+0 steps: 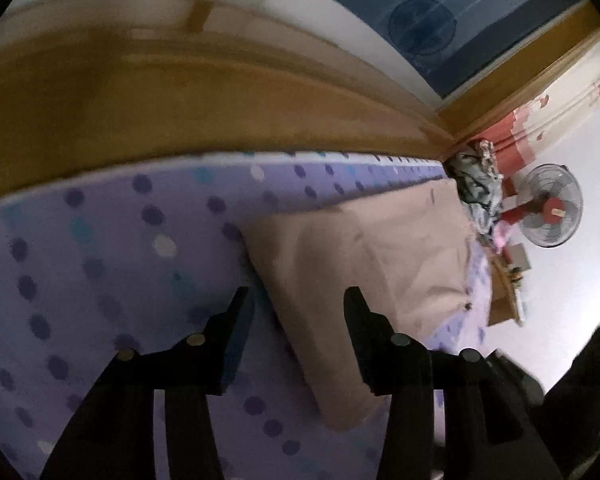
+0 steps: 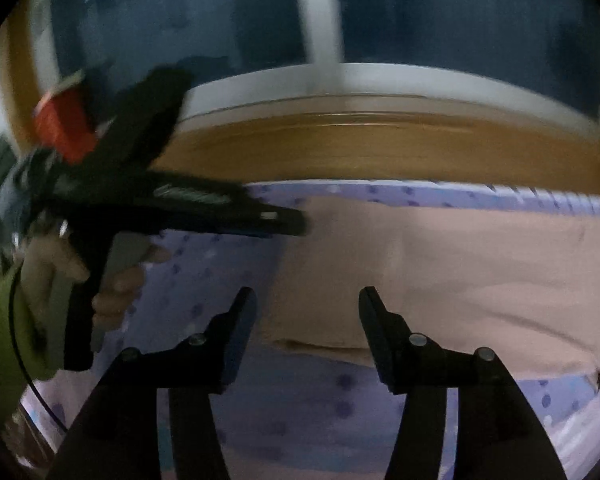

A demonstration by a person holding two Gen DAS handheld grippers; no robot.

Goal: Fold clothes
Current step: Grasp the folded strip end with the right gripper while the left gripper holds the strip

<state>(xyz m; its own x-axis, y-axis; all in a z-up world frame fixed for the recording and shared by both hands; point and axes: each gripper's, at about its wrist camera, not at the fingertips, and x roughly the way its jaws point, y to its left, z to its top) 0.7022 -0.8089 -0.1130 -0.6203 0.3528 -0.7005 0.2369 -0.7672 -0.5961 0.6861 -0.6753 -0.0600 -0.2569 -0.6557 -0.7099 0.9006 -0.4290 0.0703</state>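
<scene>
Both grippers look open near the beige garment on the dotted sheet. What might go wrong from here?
1. The left gripper is open at the beige garment's edge, right over the dotted sheet; closing there could pinch the sheet along with the cloth.
2. The right gripper is open over the near hem, where layers look stacked; it may catch only the top one.
3. Both views are dim and blurred, so edges are hard to judge.
</scene>
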